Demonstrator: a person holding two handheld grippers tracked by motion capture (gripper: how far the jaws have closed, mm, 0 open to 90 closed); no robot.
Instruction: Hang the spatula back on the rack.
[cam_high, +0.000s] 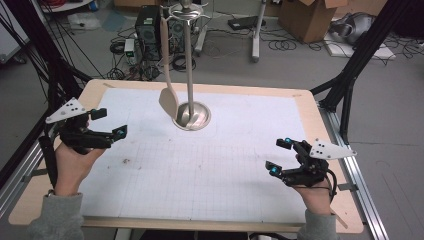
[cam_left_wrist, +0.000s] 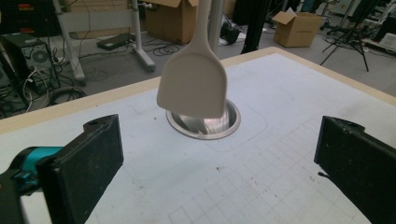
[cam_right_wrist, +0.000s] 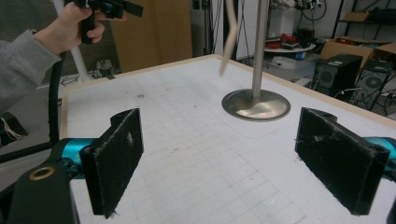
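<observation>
A metal stand (cam_high: 190, 60) with a round base (cam_high: 192, 116) rises from the far middle of the table. A cream spatula (cam_high: 168, 95) hangs from its top, its blade just above the base. In the left gripper view the spatula blade (cam_left_wrist: 193, 86) hangs in front of the base (cam_left_wrist: 205, 122). My left gripper (cam_high: 110, 123) is held open at the table's left, raised, with nothing between its jaws. My right gripper (cam_high: 280, 156) is open at the right, also holding nothing. The right gripper view shows the stand pole (cam_right_wrist: 259, 46), the spatula (cam_right_wrist: 229, 35) edge-on and the left gripper (cam_right_wrist: 109, 8) far off.
A white gridded mat (cam_high: 200, 165) covers the wooden table (cam_high: 310, 107). Black frame legs (cam_high: 357, 60) stand at both sides. Computer towers (cam_high: 148, 30), cables and cardboard boxes (cam_high: 307, 17) lie on the floor beyond the far edge.
</observation>
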